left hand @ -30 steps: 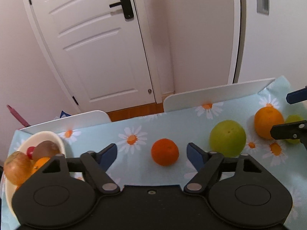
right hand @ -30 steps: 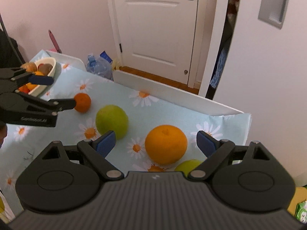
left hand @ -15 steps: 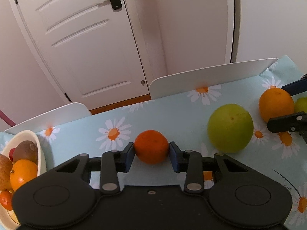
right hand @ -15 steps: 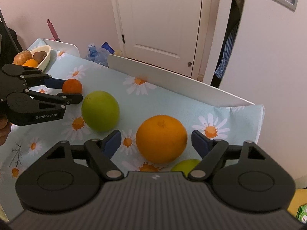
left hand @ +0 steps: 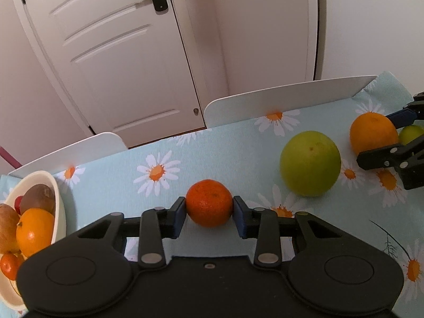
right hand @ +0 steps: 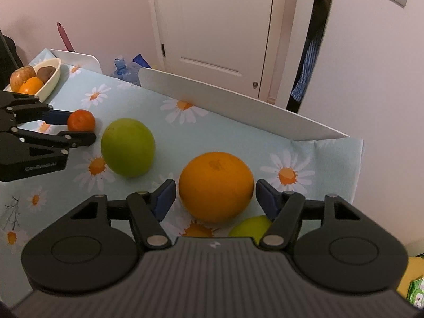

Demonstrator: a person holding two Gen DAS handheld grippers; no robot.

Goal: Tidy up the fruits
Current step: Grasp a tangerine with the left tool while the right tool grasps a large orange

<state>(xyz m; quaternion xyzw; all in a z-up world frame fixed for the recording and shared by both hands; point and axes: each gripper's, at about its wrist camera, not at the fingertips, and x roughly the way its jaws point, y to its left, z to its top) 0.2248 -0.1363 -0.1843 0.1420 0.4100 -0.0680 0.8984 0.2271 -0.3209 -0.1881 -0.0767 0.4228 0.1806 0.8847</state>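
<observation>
Done: bowl (left hand: 59,206) at the table's left edge already holds an apple, kiwi, orange and small red fruits.
Left gripper (left hand: 209,210): clamped on the mandarin (left hand: 208,202), mid-table.
Right gripper (right hand: 215,194): jaws spread either side of the orange (right hand: 216,189) near the right edge, not touching.
Left to do: green pomelo-like fruit (right hand: 128,147), small lime (right hand: 250,228).
Writing: a faint, unreadable mark on the left gripper's body.

Both wrist cameras are looking low and close across the table (left hand: 225,143) toward the far door (right hand: 212,26), sharing the green fruit (left hand: 310,164).
</observation>
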